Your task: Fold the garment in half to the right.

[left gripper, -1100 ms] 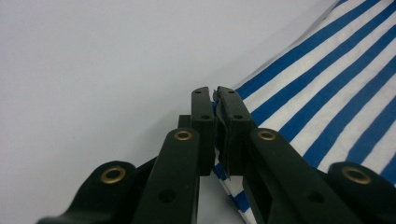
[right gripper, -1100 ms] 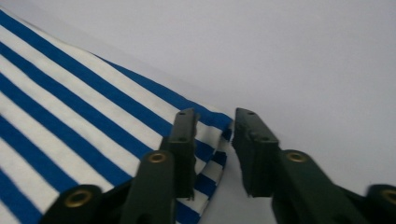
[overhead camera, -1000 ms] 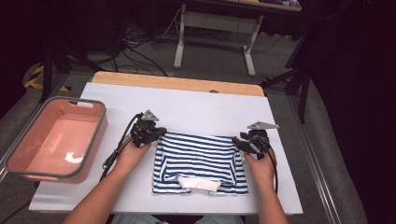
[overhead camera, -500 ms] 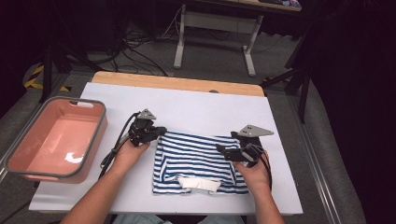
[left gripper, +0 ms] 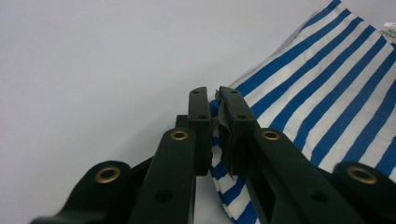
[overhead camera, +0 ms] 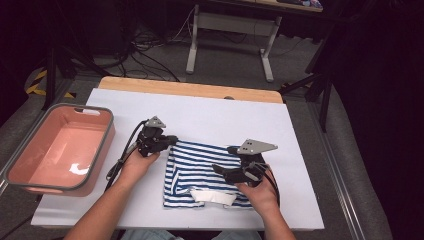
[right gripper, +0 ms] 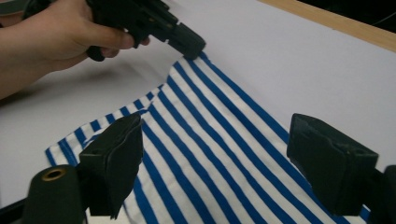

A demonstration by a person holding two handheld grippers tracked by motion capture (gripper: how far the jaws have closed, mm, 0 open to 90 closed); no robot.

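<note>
Between the closed jaws of the left gripper (left gripper: 214,116) sits the far left corner of the blue-and-white striped garment (overhead camera: 200,170), pinched tight against the white table cover (overhead camera: 225,112). Over the garment's middle right, the right gripper (overhead camera: 225,170) has just been opening its jaws; they stand wide apart above the stripes, with cloth below them but nothing clamped. Well left of the garment stands the pink bin (overhead camera: 30,180).
</note>
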